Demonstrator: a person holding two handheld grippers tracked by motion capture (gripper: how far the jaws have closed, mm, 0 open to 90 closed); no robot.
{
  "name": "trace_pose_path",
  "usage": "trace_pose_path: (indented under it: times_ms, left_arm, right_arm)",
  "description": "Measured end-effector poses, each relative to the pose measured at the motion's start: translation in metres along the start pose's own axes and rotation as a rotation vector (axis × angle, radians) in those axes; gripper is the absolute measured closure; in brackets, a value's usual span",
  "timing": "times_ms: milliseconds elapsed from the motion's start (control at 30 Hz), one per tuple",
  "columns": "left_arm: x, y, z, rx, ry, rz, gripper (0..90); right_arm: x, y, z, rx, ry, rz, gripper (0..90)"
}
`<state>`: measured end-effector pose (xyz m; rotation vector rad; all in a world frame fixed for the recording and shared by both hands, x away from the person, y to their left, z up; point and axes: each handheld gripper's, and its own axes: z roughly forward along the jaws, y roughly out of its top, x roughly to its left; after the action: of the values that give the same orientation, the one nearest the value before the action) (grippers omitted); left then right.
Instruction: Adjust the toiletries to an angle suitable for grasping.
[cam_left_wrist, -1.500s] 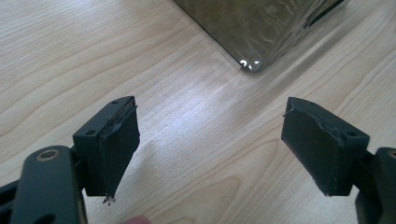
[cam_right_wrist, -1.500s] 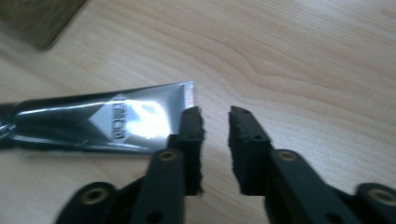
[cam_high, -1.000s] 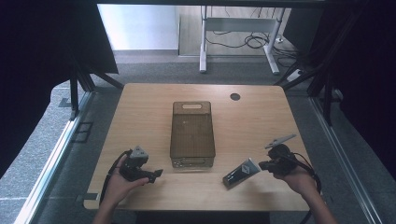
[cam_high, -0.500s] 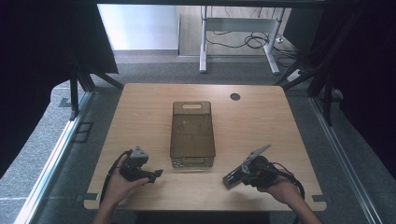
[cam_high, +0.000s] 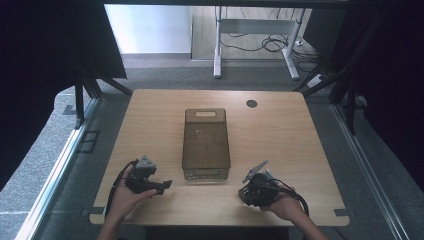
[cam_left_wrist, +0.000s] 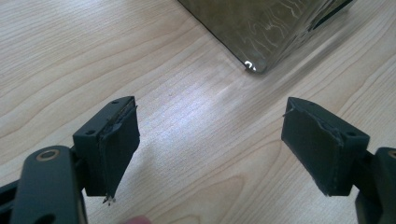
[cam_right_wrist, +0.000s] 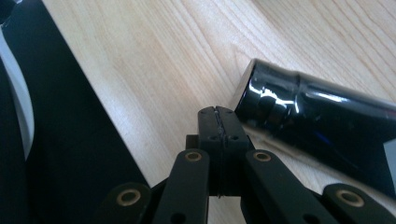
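Note:
A translucent brown bin (cam_high: 206, 145) stands empty in the middle of the wooden table (cam_high: 280, 130). My left gripper (cam_high: 164, 185) rests near the front left, open wide with nothing between its fingers; in the left gripper view (cam_left_wrist: 210, 149) the bin's near corner (cam_left_wrist: 254, 56) lies just ahead. My right gripper (cam_high: 244, 193) sits low at the front right, pointing left along the table's front edge. In the right gripper view its jaws (cam_right_wrist: 218, 116) are shut and empty, right beside the end of a glossy black cylinder (cam_right_wrist: 317, 126) lying on the table.
The table's front edge (cam_right_wrist: 93, 98) runs close to the left of my right gripper, with dark floor beyond it. A round black cable port (cam_high: 251, 103) sits at the table's back right. A desk frame with cables (cam_high: 260, 42) stands behind the table.
My right gripper has moved left and lower, coming down to the black cylinder at the front right. The left gripper and the bin have stayed in place.

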<state>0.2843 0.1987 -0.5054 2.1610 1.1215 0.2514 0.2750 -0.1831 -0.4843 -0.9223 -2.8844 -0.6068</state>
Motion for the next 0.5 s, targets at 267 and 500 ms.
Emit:
trace_pose_path:
  times_ms: [267, 500]
  left_arm:
    - [-0.0002, 0.0003, 0.0006, 0.002, 0.001, 0.005, 19.6]
    - [-0.0004, 0.0, 0.0007, 0.002, 0.003, 0.003, 19.6]
  right_arm:
    - [-0.0024, 0.0064, 0.004, -0.012, 0.007, 0.01, 89.6]
    - [-0.0075, 0.0107, 0.0063, -0.033, -0.005, 0.035, 89.6]
